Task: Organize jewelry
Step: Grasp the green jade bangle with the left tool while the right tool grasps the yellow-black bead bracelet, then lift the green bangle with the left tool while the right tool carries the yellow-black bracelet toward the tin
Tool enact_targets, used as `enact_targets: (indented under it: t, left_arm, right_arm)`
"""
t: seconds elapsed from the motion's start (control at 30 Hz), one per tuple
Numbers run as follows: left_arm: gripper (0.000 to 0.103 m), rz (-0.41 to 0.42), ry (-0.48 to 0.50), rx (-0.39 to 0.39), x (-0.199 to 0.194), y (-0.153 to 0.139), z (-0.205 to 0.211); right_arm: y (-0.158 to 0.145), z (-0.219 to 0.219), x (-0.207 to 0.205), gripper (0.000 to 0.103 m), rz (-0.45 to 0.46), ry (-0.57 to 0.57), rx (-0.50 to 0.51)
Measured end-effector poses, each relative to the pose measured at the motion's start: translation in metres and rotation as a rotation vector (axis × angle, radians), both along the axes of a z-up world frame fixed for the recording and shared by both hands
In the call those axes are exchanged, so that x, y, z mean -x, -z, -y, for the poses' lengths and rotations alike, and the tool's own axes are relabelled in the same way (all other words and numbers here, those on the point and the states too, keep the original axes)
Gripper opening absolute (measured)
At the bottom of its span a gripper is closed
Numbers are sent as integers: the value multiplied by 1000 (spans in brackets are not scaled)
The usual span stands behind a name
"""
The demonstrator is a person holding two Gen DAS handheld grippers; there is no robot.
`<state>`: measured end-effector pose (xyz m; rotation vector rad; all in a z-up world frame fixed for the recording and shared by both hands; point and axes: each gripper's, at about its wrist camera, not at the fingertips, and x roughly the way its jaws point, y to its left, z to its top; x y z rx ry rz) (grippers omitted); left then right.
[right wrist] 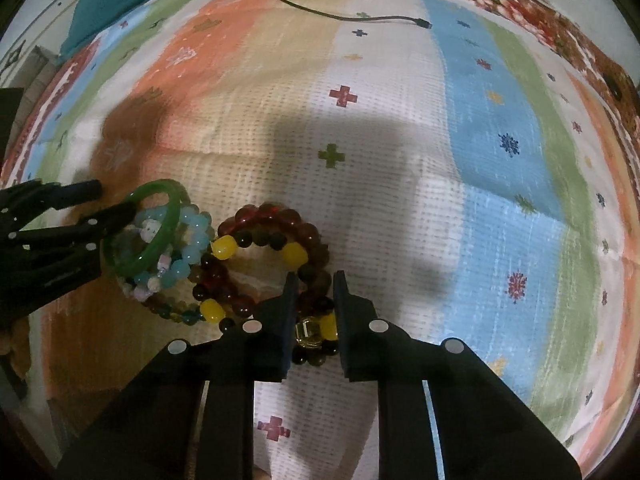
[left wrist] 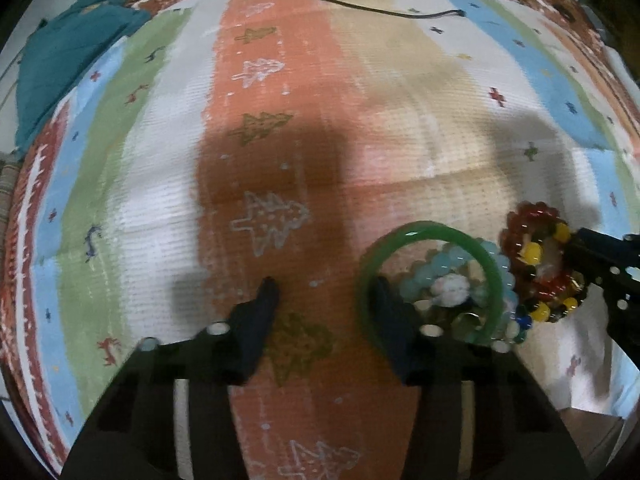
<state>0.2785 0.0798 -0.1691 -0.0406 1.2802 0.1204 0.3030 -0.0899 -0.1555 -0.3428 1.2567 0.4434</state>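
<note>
Right tongs [right wrist: 313, 280] pinch the dark beaded bracelet [right wrist: 276, 256], limp and slippery; left tongs [left wrist: 326, 292] straddle the rigid green bangle's [left wrist: 430, 276] rim, not yet pinching.

Two close, downward views sharing bracelets [left wrist: 460, 280]

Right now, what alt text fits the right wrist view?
The right tool is shut on a dark beaded bracelet with yellow beads lying on a striped patterned cloth. At left, the left tool has one finger inside a green bangle atop pale blue beads.
</note>
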Motion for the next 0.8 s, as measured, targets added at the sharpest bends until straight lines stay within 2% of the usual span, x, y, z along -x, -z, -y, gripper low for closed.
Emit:
enact_targets:
  t: [0.07,0.13,0.4,0.53,0.8]
  left_arm:
    - [17,-2,15,3,0,-1,3]
    - [7,1,13,-14,1,-3,4]
    - [7,56,-8,1,9,-25,8]
    - [7,101,-47,-21,15,-44,10]
    - [7,146,-97,6,27,-69,12]
  right_arm:
    - [-2,1,0,11,3,-3,-4]
    - [-6,2,1,11,13,-5,-3]
    - [-21,8,6,11,52,-8,-9]
    - [-38,14,9,11,93,10,-31]
    - [-65,24,21,11,128,36,-102]
